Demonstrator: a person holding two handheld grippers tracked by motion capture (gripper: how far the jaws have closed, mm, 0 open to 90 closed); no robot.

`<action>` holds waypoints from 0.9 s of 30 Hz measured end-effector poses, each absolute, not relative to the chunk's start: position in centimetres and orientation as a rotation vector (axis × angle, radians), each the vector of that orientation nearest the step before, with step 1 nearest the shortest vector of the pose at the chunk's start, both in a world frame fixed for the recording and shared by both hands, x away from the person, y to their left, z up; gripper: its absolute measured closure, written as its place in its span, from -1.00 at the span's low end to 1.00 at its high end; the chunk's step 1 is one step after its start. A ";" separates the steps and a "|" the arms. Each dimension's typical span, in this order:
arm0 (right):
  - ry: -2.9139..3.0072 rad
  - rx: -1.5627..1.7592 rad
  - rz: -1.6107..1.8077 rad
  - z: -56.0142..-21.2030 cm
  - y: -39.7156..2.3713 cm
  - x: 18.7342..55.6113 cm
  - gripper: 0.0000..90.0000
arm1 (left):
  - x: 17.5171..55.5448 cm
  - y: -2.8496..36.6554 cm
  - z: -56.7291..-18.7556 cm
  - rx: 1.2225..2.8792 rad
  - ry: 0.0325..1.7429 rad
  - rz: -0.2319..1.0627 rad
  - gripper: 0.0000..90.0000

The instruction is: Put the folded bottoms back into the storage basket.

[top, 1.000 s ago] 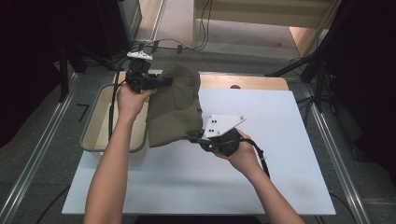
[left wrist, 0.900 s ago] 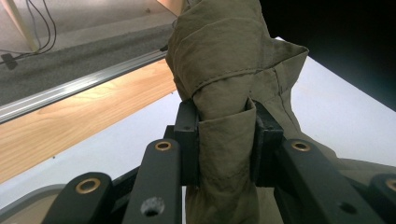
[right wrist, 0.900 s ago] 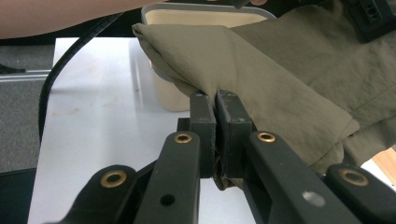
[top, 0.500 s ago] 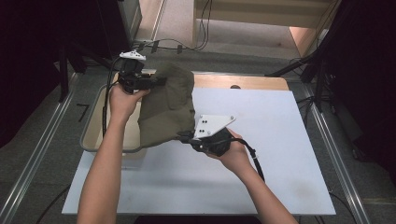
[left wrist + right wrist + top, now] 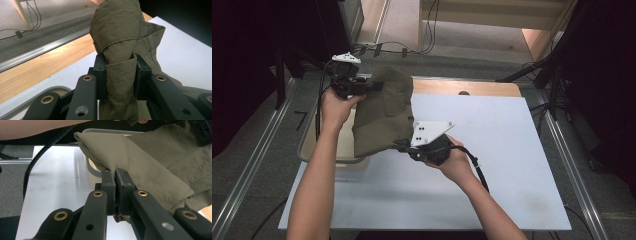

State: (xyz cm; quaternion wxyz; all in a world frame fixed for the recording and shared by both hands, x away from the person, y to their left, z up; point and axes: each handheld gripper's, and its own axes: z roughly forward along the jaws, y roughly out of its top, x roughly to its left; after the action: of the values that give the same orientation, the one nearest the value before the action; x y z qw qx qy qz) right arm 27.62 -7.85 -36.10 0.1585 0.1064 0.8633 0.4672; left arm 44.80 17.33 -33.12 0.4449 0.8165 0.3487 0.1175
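A white worktop (image 5: 492, 165) stands in a dim room, with a strip of bare wood (image 5: 472, 88) along its far edge and metal rails (image 5: 257, 165) on the grey floor to either side. Most of the white surface to the right and toward the near edge is bare, so the open room lies there; the left side is taken up by a shallow beige tray (image 5: 319, 150) with a grey rim, which reaches past the worktop's left edge.

An olive-green cloth (image 5: 382, 120) hangs in the air between the two claws, above the tray's right part and the worktop beside it. Its long axis runs from the far left, near the wooden strip, down toward the near right, and it sags in loose folds along that line.

The left claw (image 5: 374, 86) is held high at the far left and is clamped on a bunched, rolled fold at the cloth's far end; in the left gripper view the fabric (image 5: 120, 62) fills the gap between the two jaws and rises above them. The right claw (image 5: 404, 146) sits lower, near the worktop's middle, with a grey three-cornered plate (image 5: 429, 131) on top. In the right gripper view its jaws are pressed nearly together on a thin edge of the cloth (image 5: 140, 165), with the tray's rim (image 5: 93, 173) just behind.
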 end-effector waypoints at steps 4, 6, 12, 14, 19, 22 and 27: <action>2.471 0.293 1.341 -36.0 -7.4 27.9 0.87 | 44.9 17.8 -33.2 2.023 0.868 0.291 0.58; 2.469 0.288 1.337 -36.0 -7.1 27.9 0.87 | 44.9 18.0 -33.2 2.034 0.868 0.303 0.58; 2.478 0.274 1.335 -36.0 -6.1 28.2 0.87 | 45.1 18.9 -33.1 2.032 0.875 0.313 0.58; 2.483 0.266 1.333 -36.0 -5.8 28.3 0.87 | 45.1 19.3 -33.1 2.036 0.878 0.315 0.58; 2.487 0.252 1.337 -35.8 -5.0 28.5 0.87 | 45.1 19.8 -33.1 2.033 0.884 0.319 0.58; 2.487 0.247 1.339 -35.6 -4.7 28.5 0.87 | 45.1 20.1 -33.0 2.033 0.884 0.324 0.58; 2.491 0.236 1.345 -35.6 -3.9 28.6 0.87 | 45.2 20.4 -33.0 2.034 0.889 0.327 0.58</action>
State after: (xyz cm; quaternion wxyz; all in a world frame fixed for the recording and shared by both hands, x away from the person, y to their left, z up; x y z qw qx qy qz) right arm 28.62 -3.92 -35.59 0.1497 0.0821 0.8670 0.4682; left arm 45.17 20.43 -32.98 0.4340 0.8167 0.3569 0.1314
